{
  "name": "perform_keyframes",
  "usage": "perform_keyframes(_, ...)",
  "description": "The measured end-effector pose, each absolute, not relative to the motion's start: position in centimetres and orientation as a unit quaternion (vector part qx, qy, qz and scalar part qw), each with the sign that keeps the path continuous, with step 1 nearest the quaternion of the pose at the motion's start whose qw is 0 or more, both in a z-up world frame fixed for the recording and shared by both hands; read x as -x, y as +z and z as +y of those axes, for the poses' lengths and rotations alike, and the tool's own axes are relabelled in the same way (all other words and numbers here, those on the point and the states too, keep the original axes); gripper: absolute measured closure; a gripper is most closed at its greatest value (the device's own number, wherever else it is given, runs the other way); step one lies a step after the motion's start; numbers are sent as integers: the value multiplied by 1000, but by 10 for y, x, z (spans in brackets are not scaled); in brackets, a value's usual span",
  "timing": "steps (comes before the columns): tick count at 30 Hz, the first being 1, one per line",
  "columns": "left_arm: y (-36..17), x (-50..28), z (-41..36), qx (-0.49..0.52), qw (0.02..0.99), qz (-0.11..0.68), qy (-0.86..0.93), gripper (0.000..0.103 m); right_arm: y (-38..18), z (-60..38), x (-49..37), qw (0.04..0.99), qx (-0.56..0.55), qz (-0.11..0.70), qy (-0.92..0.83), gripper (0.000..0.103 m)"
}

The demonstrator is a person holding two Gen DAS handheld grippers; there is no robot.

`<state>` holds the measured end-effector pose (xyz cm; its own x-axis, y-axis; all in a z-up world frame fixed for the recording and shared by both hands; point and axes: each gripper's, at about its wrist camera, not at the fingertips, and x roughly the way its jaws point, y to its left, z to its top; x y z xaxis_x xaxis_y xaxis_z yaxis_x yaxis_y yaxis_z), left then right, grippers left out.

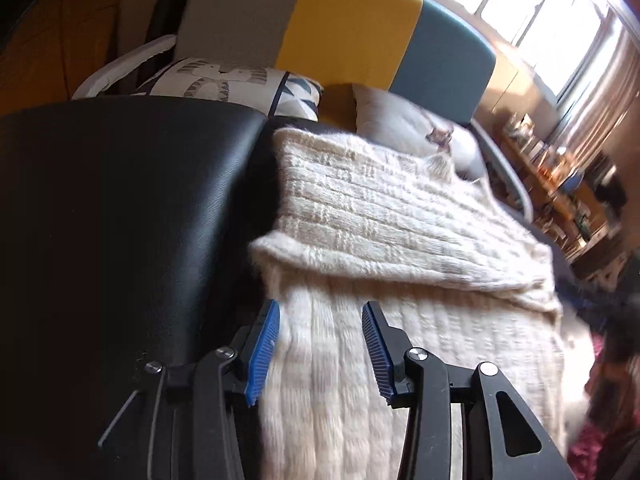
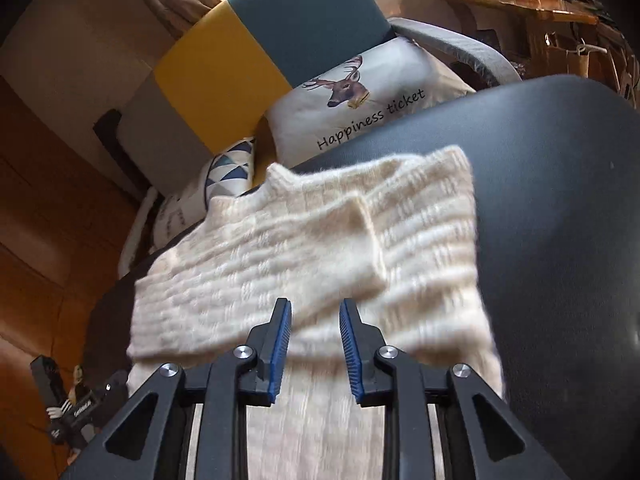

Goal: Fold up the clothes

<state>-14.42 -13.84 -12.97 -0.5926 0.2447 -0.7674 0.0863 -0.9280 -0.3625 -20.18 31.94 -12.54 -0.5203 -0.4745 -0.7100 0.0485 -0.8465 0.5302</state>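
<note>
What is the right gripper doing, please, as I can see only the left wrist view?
Observer: The right gripper is open over the cream sweater, holding nothing.
Operator: Does the sweater's right edge lie on the surface?
Observer: Yes, it lies on the dark padded surface, with bare surface beyond.
Operator: What is behind the sweater?
Observer: A white cushion printed with a deer and "Happiness ticket".

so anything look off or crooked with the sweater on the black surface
Nothing looks damaged. The cream knit sweater lies on the black padded surface with a sleeve folded across its body at a slant, not square to the edges. Both the left gripper and the right gripper are open above it.
</note>
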Motion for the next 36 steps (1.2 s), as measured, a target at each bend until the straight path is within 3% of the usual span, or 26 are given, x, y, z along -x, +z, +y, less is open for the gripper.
perform_keyframes(4, -130, 93, -159, 444, 62, -230, 864, 54, -126, 361, 124, 154, -464, -253, -835, 78)
perform_keyframes(10, -143, 30, -168, 469, 70, -234, 849, 53, -153, 420, 35, 122, -507, -302, -798, 75)
perform_keyframes(19, -157, -28, -163, 491, 66, -227, 839, 48, -188, 428, -8, 196, -517, -394, -734, 75)
perform_keyframes(28, -160, -46, -157, 483, 108, -206, 844, 39, -186, 400, -1, 228, -514, -360, -744, 75)
perform_keyframes(32, -157, -47, -147, 474, 137, -197, 847, 38, -176, 388, -4, 215, -512, -314, -770, 75)
perform_keyframes(36, -156, -46, -132, 471, 154, -185, 849, 38, -178, 388, -5, 217, -505, -321, -772, 75)
